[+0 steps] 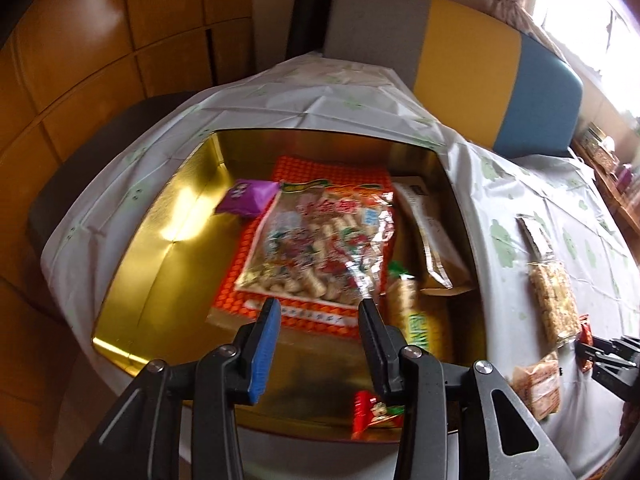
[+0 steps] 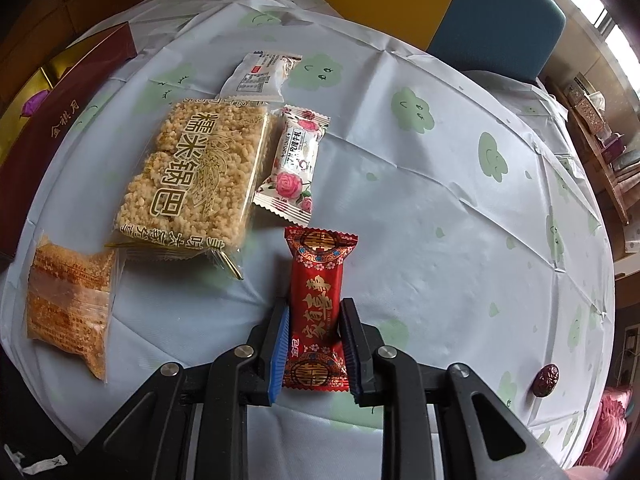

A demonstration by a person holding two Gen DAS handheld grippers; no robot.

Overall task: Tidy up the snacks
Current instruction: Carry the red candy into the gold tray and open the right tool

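Here your table wears a pale plastic tablecloth (image 2: 440,208) printed with green smiling clouds, creased in a grid of fold lines. At its left end sits the gold-lined box (image 1: 160,248), already holding a large clear bag of peanut-shaped snacks (image 1: 320,240) on an orange patterned pack, a small purple packet (image 1: 246,197) and a red candy (image 1: 374,410) near its front wall. Your left gripper (image 1: 320,320) hangs over that box with its jaws apart and nothing between them. Your right gripper (image 2: 314,328) is clamped on the red candy packet (image 2: 318,304), which lies on the cloth. Just beyond it lie the rice crisp pack (image 2: 196,176), a rose-printed packet (image 2: 294,160) and a white packet (image 2: 260,76). Behind the table stands a yellow and blue upholstered seat (image 1: 500,80), with bright windows (image 2: 600,12) on the right.
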